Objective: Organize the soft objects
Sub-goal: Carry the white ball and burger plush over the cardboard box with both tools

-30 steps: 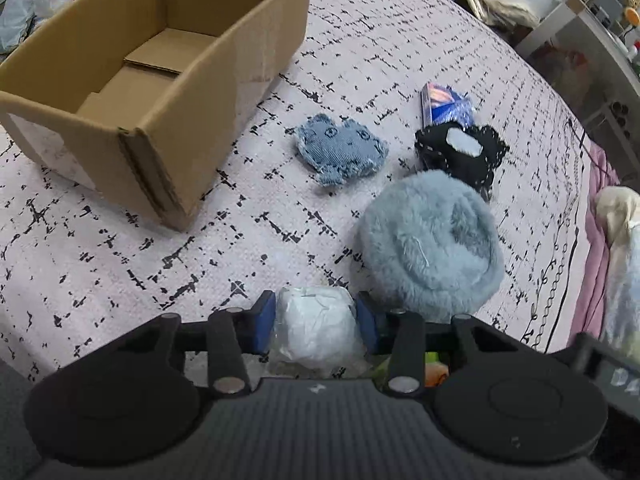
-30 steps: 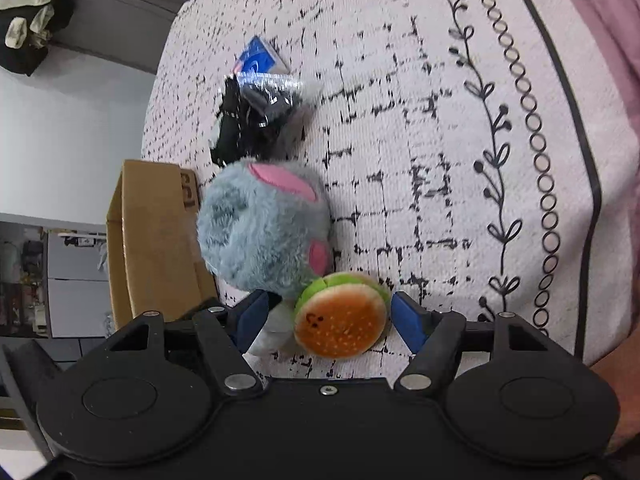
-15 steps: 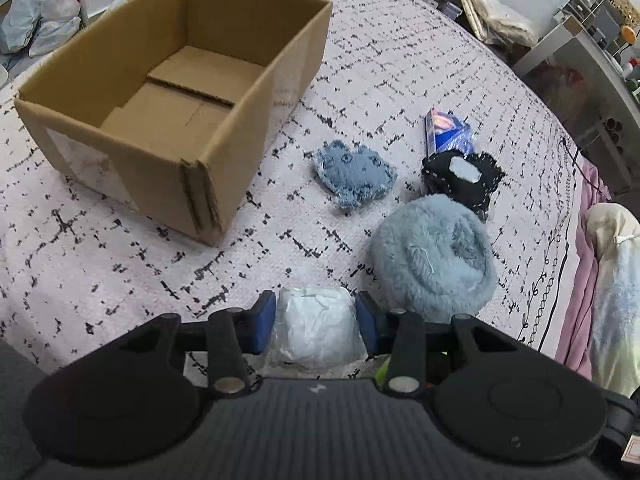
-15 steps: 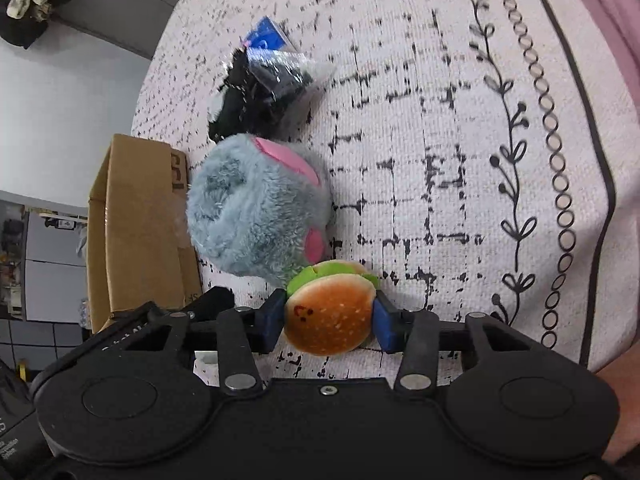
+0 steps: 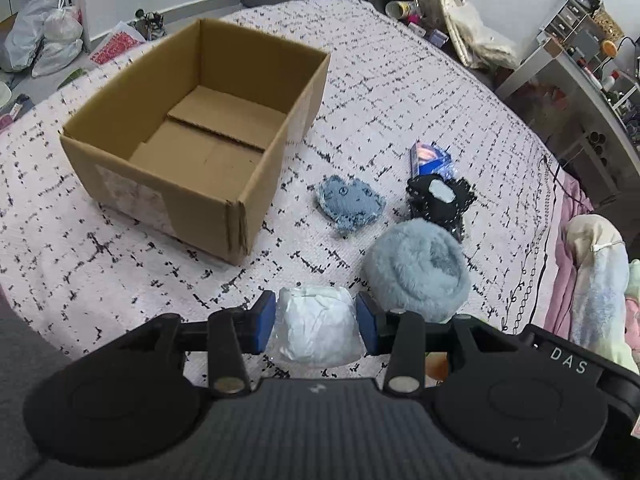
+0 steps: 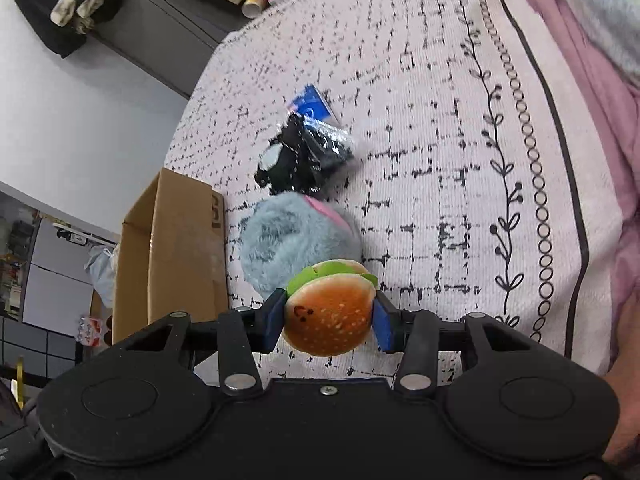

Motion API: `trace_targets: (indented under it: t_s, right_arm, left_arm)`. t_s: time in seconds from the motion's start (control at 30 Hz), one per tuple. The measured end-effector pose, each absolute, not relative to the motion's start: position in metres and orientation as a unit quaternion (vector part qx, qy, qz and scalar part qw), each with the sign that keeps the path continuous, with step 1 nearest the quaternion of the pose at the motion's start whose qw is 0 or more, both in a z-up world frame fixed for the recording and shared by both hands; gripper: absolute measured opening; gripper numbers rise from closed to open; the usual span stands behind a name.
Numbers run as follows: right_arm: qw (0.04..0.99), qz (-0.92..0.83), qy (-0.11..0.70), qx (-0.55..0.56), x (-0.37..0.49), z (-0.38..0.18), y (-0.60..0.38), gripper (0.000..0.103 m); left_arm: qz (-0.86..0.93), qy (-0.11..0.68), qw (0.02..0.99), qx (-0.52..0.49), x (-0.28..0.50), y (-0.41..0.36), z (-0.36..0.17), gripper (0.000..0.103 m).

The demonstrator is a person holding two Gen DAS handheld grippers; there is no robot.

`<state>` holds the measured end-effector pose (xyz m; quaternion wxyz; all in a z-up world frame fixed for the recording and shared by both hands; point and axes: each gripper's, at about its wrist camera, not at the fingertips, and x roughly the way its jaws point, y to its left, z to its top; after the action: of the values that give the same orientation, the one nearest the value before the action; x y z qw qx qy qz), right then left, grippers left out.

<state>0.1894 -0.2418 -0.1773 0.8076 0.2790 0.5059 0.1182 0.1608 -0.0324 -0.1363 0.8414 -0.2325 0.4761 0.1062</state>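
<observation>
A white soft bundle (image 5: 316, 330), wrapped in crinkled clear plastic, is held between the blue pads of the left claw (image 5: 316, 322), which is closed against both of its sides and is lifted above the bed. A plush hamburger (image 6: 330, 310), with an orange bun, a small face and a green lettuce edge, is gripped the same way by the right claw (image 6: 329, 320), its pads pressed in on either side.

Just beyond both claws, a fluffy grey-blue plush (image 5: 416, 274) with pink patches is seen lying on the bedspread (image 5: 380, 92), which is pale pink with black dashed lines. Touching its far edge is a black item in a clear bag (image 5: 440, 200), and a small blue packet (image 5: 430, 160) lies just behind that. A flat denim-blue soft toy (image 5: 348, 206) is placed to the left of the black item, apart from it.

Further left, an open cardboard box (image 5: 168, 200) stands upright on the bed, and only its bare floor flaps are seen inside. Cluttered shelves (image 5: 580, 36) and white bags (image 5: 44, 40) are visible around the bed.
</observation>
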Motion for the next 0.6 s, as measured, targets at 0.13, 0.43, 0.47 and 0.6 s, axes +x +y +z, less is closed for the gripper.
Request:
trace_targets:
  t_s: [0.13,0.43,0.47,0.6]
  right_arm:
    - [0.822,0.123,0.484,0.272,0.182,-0.164,-0.243,0.044]
    - [0.858,0.163,0.427,0.234,0.175,-0.134,-0.226,0.044]
    - [0.861,0.167,0.423,0.229,0.176,-0.131,-0.223,0.044]
    - [0.871,0.183,0.402,0.216,0.177,-0.118,-0.216,0.044]
  left_arm:
    - [0.107,0.466,0.849,-0.228,0.156,-0.03,-0.125,0.043]
    - [0.111,0.436,0.869,-0.207,0.149,-0.018,-0.096,0.043]
    - [0.112,0.433,0.871,-0.205,0.148,-0.016,-0.093,0.043]
    - [0.119,0.423,0.875,-0.204,0.144,-0.009,-0.084,0.043]
